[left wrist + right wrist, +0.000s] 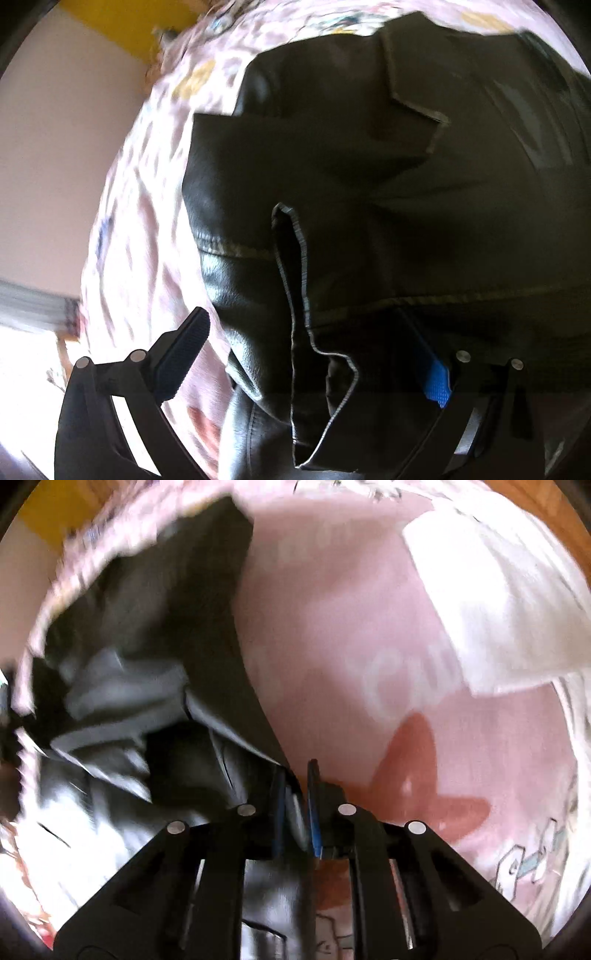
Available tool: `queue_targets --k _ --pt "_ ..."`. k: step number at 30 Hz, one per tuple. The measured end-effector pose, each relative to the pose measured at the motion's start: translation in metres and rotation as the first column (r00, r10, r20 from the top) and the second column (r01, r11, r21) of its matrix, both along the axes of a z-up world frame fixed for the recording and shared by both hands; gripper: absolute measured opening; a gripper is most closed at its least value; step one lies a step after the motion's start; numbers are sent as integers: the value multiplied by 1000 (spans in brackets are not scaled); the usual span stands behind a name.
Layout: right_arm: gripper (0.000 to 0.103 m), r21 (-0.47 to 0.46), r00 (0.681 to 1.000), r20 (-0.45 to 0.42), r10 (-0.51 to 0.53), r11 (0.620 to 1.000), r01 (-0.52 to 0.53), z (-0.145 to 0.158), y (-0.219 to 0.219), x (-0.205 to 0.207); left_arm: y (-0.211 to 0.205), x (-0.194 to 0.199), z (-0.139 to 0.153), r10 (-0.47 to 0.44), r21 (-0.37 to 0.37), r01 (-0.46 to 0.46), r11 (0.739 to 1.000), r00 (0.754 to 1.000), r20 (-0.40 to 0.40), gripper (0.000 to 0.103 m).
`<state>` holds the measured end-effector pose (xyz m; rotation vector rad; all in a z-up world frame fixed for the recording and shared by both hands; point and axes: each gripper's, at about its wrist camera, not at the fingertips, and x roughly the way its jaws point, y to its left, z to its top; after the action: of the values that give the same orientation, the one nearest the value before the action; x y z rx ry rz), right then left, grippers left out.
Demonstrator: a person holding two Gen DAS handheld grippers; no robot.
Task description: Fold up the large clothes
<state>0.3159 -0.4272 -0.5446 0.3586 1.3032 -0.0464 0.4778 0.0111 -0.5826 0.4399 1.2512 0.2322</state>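
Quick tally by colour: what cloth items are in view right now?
Black: 1, the leather jacket
Pink patterned: 1, the bedsheet under it
White: 1, a cloth lying on the bedsheet
Total: 3

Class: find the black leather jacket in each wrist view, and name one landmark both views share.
Left wrist view: the black leather jacket fills the centre and right.
Right wrist view: the jacket lies left of centre, its edge running down to the tool tips.
Shared landmark: the pink patterned bedsheet beneath it.
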Motion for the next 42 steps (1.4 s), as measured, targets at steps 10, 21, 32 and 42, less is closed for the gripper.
queue_targets --k 10,21,32,42 --pt "97 10 961 215 173 984 -179 74 25 166 3 2 0 41 -39 -42 998 999 -14 96" --pt "43 -310 841 -192 506 782 -541 8 81 272 3 -1 -2 10 -49 -10 999 1000 13 96" --pt "0 -430 941 -172 291 838 -337 28 5 279 12 -2 0 44 -123 -41 992 999 22 96" --pt "1 -256 965 -84 250 930 -264 23 -22 269 12 -9 2 52 -84 -48 995 997 53 96"
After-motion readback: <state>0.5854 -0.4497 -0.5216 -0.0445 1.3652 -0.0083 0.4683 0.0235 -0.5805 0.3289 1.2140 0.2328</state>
